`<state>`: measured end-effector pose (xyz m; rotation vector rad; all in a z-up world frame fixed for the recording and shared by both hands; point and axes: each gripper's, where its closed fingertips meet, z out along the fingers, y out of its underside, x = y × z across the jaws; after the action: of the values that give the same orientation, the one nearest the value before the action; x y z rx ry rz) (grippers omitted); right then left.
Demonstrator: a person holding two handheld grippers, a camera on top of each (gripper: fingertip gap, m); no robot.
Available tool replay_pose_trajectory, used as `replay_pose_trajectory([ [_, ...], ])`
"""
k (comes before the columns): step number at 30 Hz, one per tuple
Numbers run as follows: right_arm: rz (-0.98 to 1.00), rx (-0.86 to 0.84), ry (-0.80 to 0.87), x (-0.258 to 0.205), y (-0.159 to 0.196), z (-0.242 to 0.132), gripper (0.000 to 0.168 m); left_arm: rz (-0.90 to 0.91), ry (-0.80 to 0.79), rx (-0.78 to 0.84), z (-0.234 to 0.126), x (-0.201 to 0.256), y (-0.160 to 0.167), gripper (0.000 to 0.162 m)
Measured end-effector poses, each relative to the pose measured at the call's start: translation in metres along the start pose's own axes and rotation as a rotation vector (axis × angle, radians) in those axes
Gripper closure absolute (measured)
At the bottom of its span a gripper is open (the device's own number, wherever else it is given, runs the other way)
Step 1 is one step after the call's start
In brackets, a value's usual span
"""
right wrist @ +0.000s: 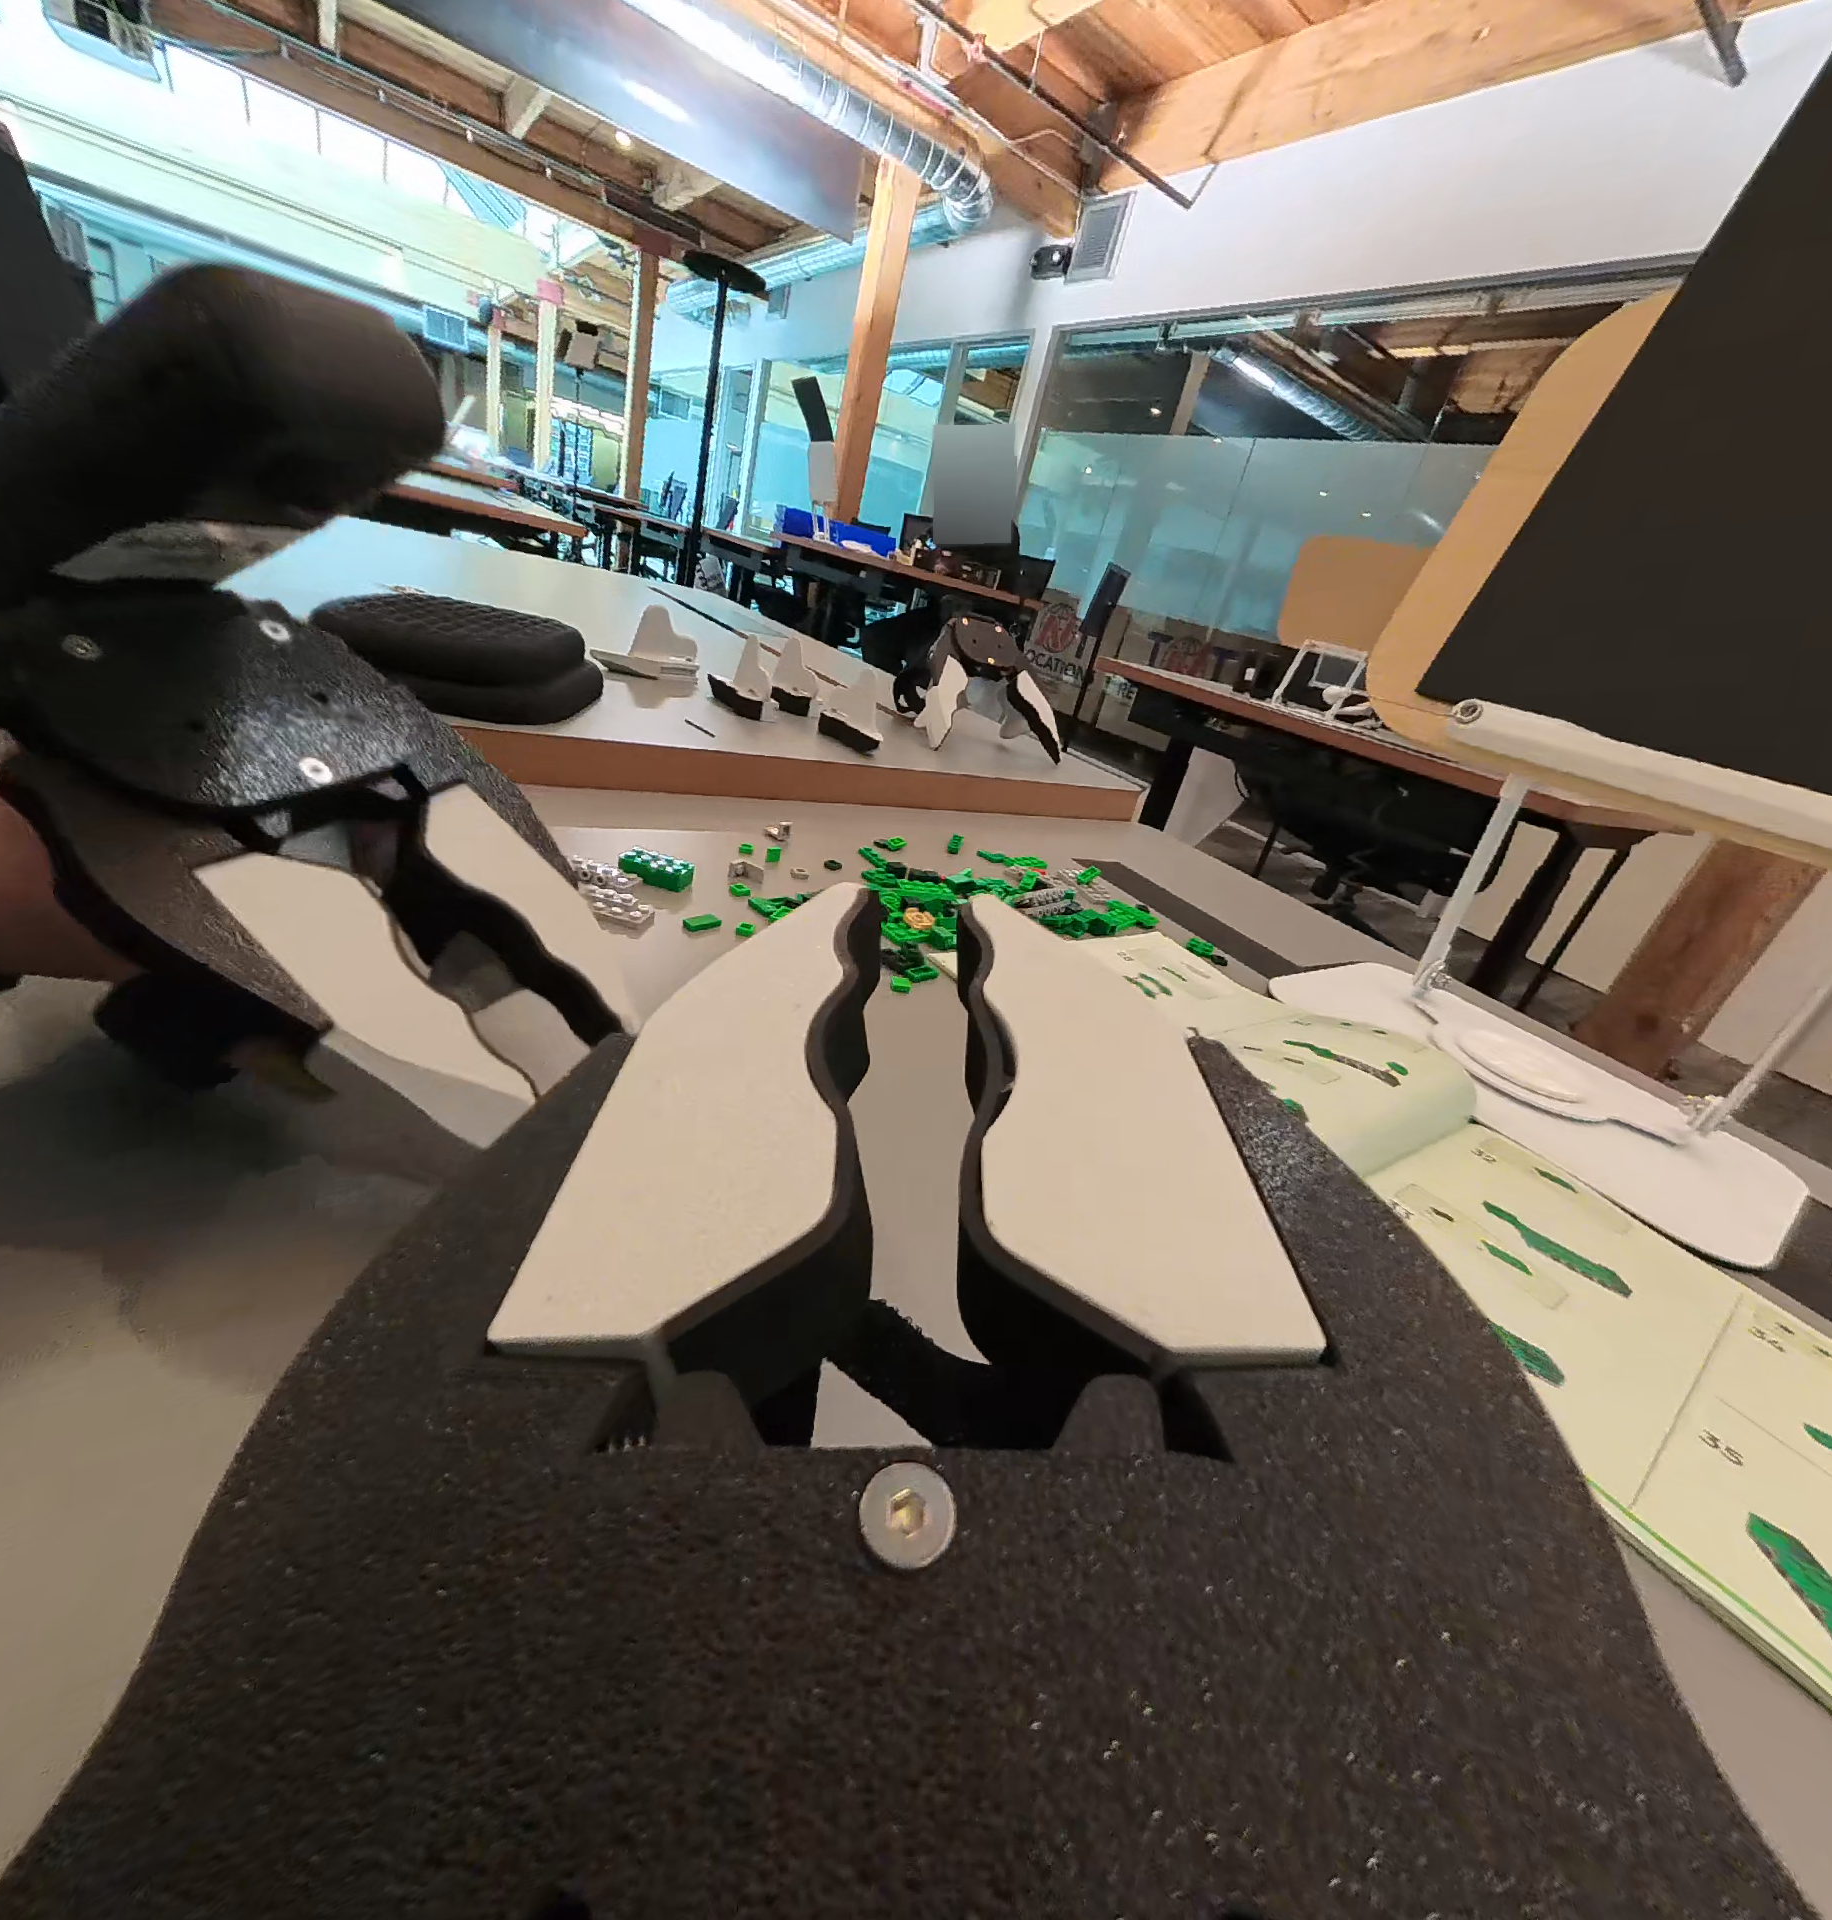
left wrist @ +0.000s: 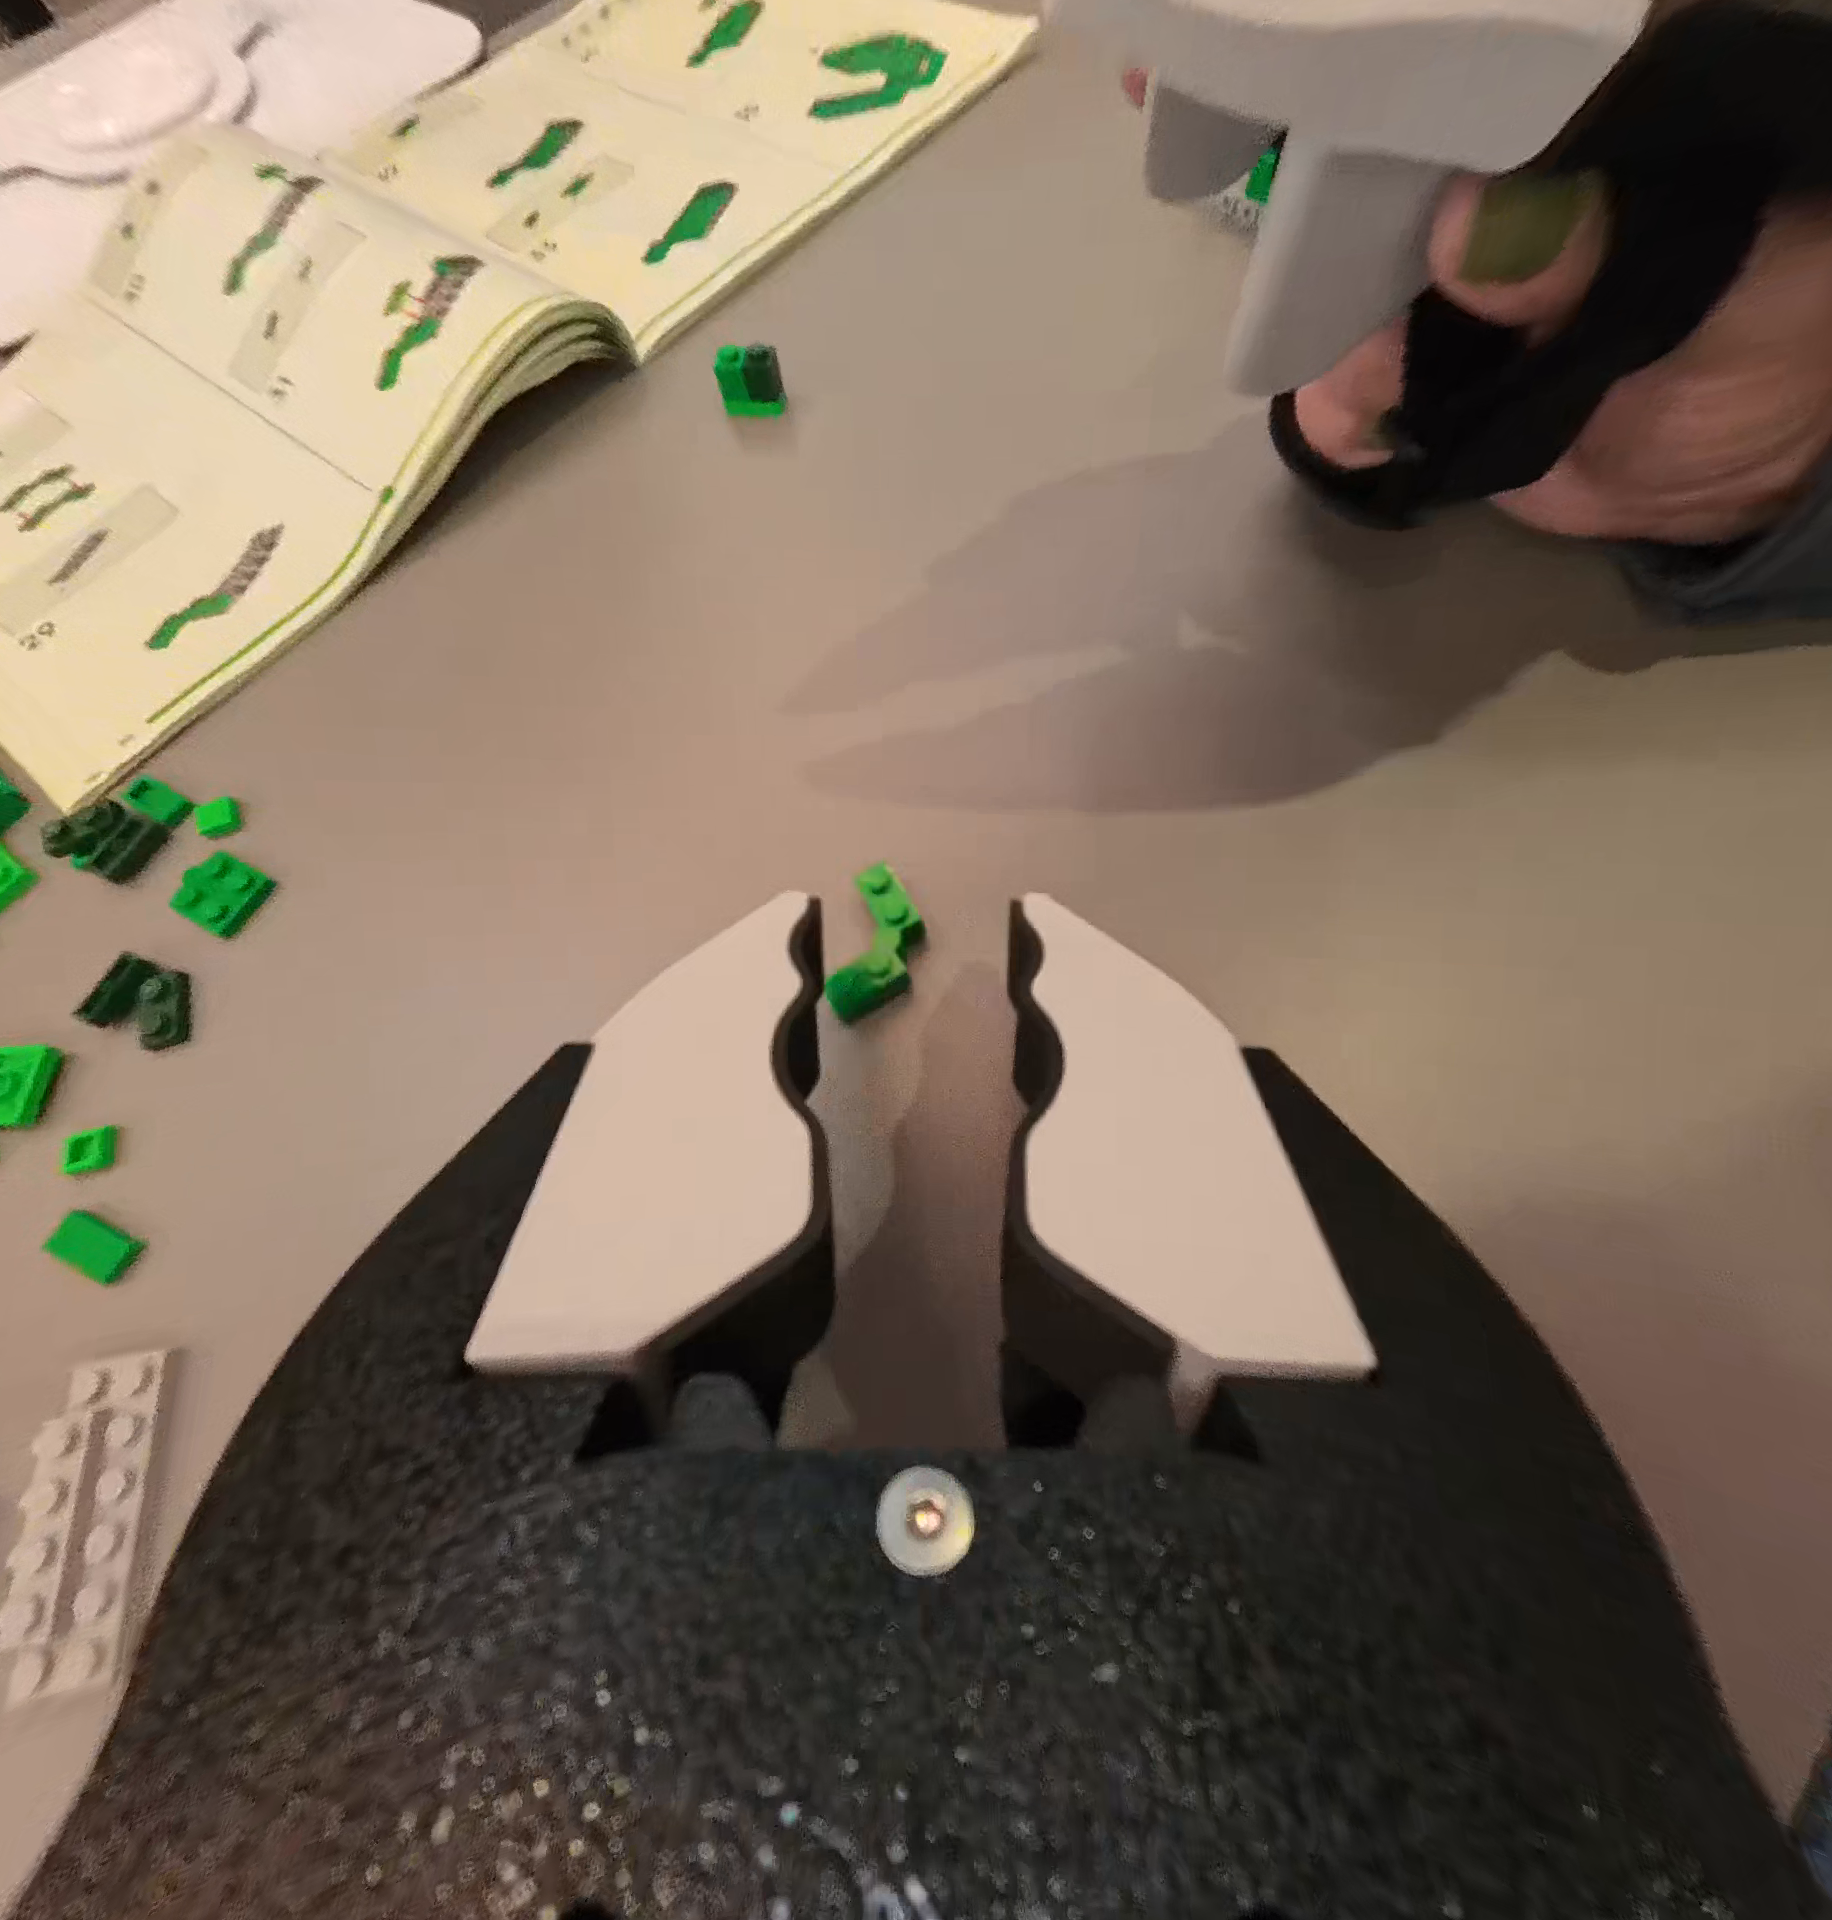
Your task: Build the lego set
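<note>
- Left gripper [left wrist: 912, 914] low over grey table [left wrist: 1099, 1039], jaws parted, nothing clamped.
- Small bright green bent lego assembly [left wrist: 879, 943] flat on table between the fingertips, nearer the left finger [left wrist: 683, 1122]; contact cannot be told.
- Green two-stud brick stack [left wrist: 751, 380] upright farther ahead, just beside the open instruction booklet [left wrist: 372, 343].
- Loose green and dark green pieces [left wrist: 112, 935] scattered at far left; light grey studded plates [left wrist: 86, 1507] at lower left.
- Right gripper [right wrist: 912, 914] tilted low over table, jaws slightly apart, empty; seen blurred at upper right in left wrist view, held by a gloved hand [left wrist: 1618, 343].
- Pile of green lego parts [right wrist: 943, 894] beyond right fingertips; green brick [right wrist: 657, 868] and grey plates [right wrist: 616, 894] to its left.
- Booklet at right in right wrist view, white stand base [right wrist: 1577, 1112] beside it.
- Spare gripper fingers [right wrist: 787, 686] on neighbouring table behind.
</note>
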<state>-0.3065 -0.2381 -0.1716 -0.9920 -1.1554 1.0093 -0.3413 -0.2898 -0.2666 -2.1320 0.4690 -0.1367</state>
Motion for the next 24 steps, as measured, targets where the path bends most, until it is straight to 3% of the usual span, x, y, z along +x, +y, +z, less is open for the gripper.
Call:
replay_pose_trajectory([
  [3, 0.012, 0.005, -0.013, -0.002, 0.000, 0.001, 0.155, -0.023, -0.008, 0.035, -0.020, -0.008, 0.001, 0.117],
  [7, 0.025, -0.001, -0.014, 0.000, 0.003, 0.003, 0.155, -0.080, -0.255, 0.020, -0.063, -0.065, 0.020, 0.129],
  [10, 0.046, 0.006, -0.007, 0.003, 0.003, 0.002, 0.155, -0.136, -0.371, -0.090, -0.082, -0.103, 0.051, 0.128],
  [14, 0.060, 0.012, -0.009, 0.004, 0.003, 0.002, 0.155, -0.183, -0.399, -0.232, -0.078, -0.126, 0.083, 0.126],
  [17, 0.050, 0.011, -0.010, 0.003, 0.003, 0.002, 0.155, -0.287, -0.406, -0.191, -0.071, -0.135, 0.079, 0.129],
  [24, 0.055, 0.018, -0.007, 0.005, 0.002, 0.001, 0.155, -0.253, -0.455, -0.221, -0.062, -0.141, 0.076, 0.139],
])
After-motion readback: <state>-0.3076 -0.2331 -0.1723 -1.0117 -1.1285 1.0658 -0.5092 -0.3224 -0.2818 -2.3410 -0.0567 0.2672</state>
